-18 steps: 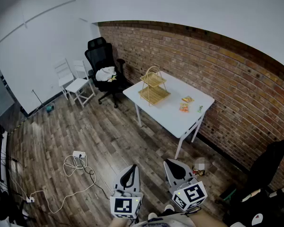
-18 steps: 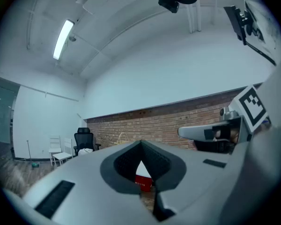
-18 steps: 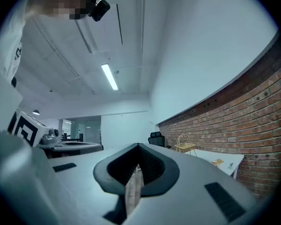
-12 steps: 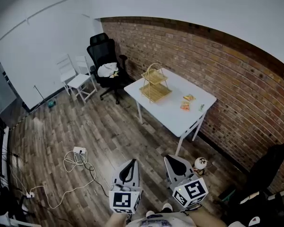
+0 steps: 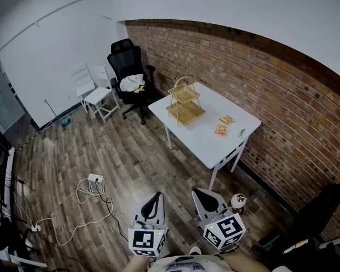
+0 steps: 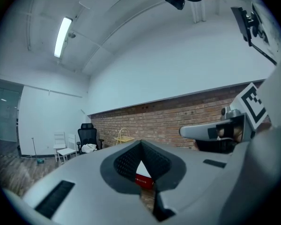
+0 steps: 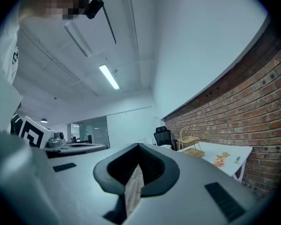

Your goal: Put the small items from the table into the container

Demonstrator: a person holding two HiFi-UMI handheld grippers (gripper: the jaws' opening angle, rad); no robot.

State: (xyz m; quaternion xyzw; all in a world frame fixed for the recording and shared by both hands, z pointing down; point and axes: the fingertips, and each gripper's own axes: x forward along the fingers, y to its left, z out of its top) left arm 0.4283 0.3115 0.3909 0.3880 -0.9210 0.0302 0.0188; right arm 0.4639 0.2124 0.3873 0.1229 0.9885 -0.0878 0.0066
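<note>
Both grippers are sitting slightly lower in the head view than before. The left gripper (image 5: 153, 200) and right gripper (image 5: 202, 195) are both staying clenched, empty and level. The items (image 5: 220, 130) are lying on the table (image 5: 207, 146), apart from the basket (image 5: 184, 102), far ahead.

Grey left gripper (image 5: 154, 203), grey right gripper (image 5: 203, 197), white marker cubes (image 5: 145, 241)

Tiered basket (image 5: 185, 102) is set on the table (image 5: 208, 145), small packets (image 5: 220, 130) to its right; office chair (image 5: 128, 68) is placed left, against brick wall (image 5: 260, 78).
</note>
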